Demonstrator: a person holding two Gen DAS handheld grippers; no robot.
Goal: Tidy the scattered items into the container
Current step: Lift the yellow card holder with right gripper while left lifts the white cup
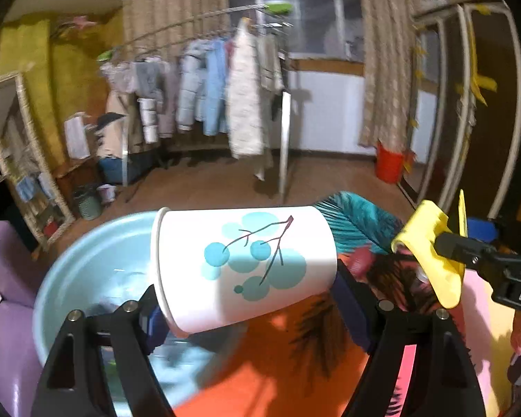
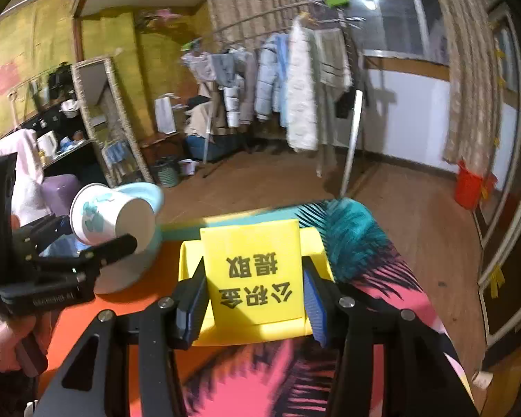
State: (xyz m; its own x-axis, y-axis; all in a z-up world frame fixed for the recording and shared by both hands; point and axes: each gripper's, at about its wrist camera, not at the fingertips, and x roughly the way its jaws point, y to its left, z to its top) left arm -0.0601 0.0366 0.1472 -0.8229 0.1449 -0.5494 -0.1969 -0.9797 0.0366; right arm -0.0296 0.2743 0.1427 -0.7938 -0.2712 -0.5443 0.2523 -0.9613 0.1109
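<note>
Paper cup (image 1: 243,267) lies sideways, clamped end to end in the left gripper (image 1: 246,299) right over the pale blue basin (image 1: 87,264), so I'd say it is mid-delivery and only needs letting go. One yellow sign holder (image 2: 253,278) is pinched in the right gripper (image 2: 257,305), lifted above the patterned cloth (image 2: 357,243) and due next; one cup, one holder, one basin.

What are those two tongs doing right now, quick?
Left tongs: closed on the paper cup, held sideways.
Right tongs: closed on the yellow sign holder.
</note>
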